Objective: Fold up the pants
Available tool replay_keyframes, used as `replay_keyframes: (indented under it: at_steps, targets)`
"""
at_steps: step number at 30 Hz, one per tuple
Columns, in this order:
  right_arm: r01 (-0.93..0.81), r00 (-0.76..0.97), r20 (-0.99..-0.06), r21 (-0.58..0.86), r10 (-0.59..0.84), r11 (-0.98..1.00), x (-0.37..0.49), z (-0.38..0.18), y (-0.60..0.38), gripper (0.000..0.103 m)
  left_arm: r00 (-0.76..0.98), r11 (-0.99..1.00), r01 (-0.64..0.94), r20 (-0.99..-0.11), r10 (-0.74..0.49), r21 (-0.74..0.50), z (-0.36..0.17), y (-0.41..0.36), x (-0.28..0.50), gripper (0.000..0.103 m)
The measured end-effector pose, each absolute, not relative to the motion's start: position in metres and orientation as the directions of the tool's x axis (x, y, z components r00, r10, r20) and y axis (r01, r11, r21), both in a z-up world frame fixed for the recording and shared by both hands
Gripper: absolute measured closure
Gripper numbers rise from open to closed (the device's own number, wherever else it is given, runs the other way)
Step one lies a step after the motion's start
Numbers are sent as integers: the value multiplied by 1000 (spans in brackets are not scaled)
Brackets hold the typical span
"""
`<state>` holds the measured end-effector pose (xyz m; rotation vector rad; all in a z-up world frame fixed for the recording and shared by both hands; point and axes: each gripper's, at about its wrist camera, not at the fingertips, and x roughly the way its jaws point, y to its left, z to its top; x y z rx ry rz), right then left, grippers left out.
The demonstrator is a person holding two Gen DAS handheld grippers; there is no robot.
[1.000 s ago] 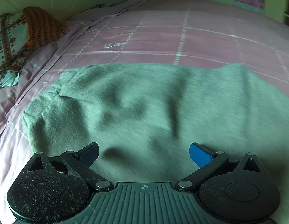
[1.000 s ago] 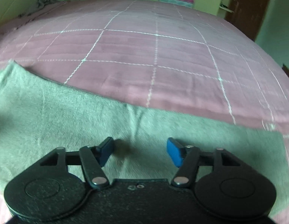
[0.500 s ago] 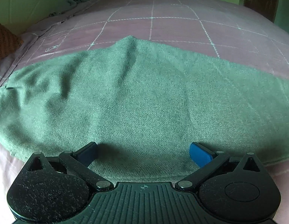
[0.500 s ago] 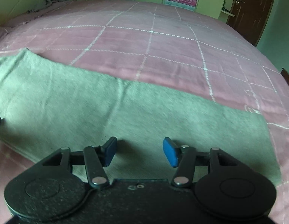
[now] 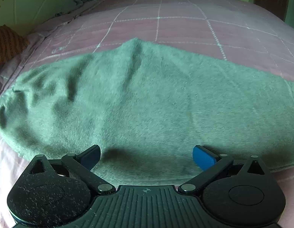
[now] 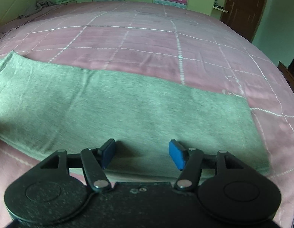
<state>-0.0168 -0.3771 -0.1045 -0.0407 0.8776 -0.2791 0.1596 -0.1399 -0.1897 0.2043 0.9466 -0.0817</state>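
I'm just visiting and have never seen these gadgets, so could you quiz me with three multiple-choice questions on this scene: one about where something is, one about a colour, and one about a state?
1. Where do the pants lie?
A. Spread on the pink bed cover
B. Hanging on the door
C. Stacked on a shelf

2. What colour are the pads on the gripper fingers?
A. Red
B. Blue
C. Yellow

3. How does the left gripper stand?
A. Clamped on a pillow
C. Shut with nothing in it
B. Open, its pads apart over the pants

Answers:
1: A, the green fabric lies flat across the checked bed cover in both views.
2: B, the pad beside the cloth is plainly blue.
3: B, a wide gap shows between the pads and they pinch no fabric. The right gripper is likewise free of cloth, its jaws opening.
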Motion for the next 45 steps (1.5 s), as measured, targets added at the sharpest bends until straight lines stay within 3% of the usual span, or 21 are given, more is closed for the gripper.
replay_keyframes:
  at_steps: [4,5,6,7,13,17,36,42,45]
  targets:
    - [266,589,-756,-151,-285,952,-26,-99,-401,43,606,971,201,-795,-18,131,-176,-161,153,0]
    - [282,584,-758,-146,-291,948,-28,-97,-407,48,609,969,212,-792,-33,123,-172,-168,152,0]
    - [302,582,-759,-131,-292,944,-32,-94,-413,59,611,968,224,-791,-48,113,-169,-176,151,0]
    - [322,587,-758,-104,-285,941,-36,-88,-418,61,611,967,235,-789,-66,102,-166,-184,151,0]
    - [352,601,-744,-79,-290,933,-56,-74,-431,60,604,950,305,-784,-139,66,-160,-230,148,0]
    - [353,565,-759,-134,-325,926,-61,-85,-435,60,545,940,332,-829,-128,73,-180,-251,148,0]
    - [479,554,-758,-47,-344,876,-94,-75,-475,59,538,939,340,-830,-148,53,-189,-259,148,0]
    - [516,604,-750,110,-270,850,-95,-74,-490,62,539,939,341,-829,-150,52,-190,-260,149,0]
    - [521,608,-743,108,-279,847,-89,-74,-489,72,541,939,339,-828,-150,51,-190,-260,149,0]
